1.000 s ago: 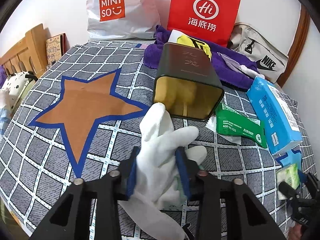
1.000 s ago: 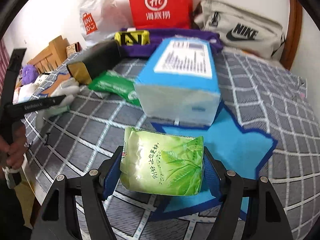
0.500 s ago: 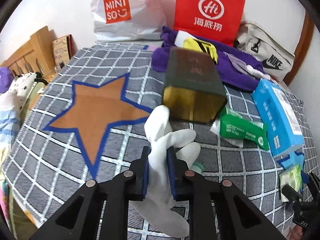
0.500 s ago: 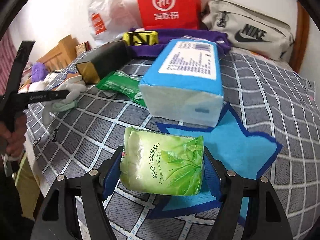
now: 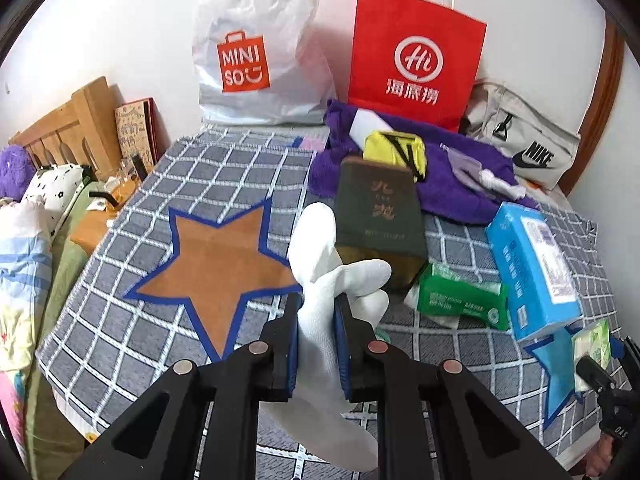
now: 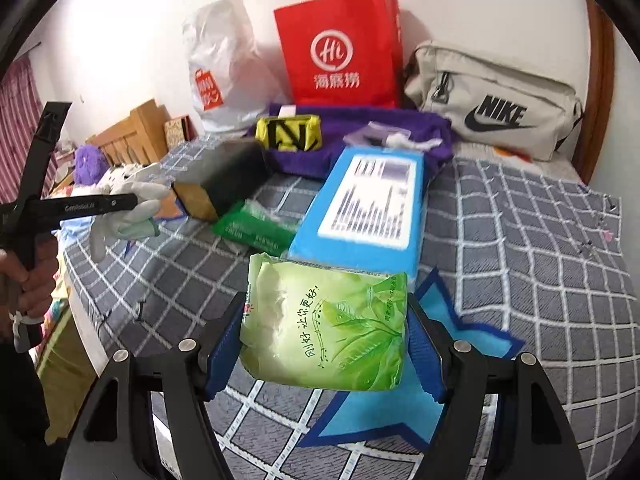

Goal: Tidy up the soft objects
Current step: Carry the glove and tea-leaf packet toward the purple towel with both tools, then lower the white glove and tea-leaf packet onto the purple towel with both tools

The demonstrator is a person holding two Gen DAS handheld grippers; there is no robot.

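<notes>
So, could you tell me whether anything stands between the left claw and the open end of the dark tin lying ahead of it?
Nothing visible does. The left claw is shut on the white glove, whose fingers already overlap the dark tin in the left wrist view. The green tissue pack lies off to the tin's right.

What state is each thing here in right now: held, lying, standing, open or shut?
Left gripper: shut on the glove.
Glove: held, lifted, fingers flopping.
Right gripper: shut on the light green pack.
Light green pack: held, lifted.
Tin: lying on its side, open.
Blue pack: lying flat.
Dark green pack: lying flat.
Red bag: standing upright.
Nike bag: zipped shut.
</notes>
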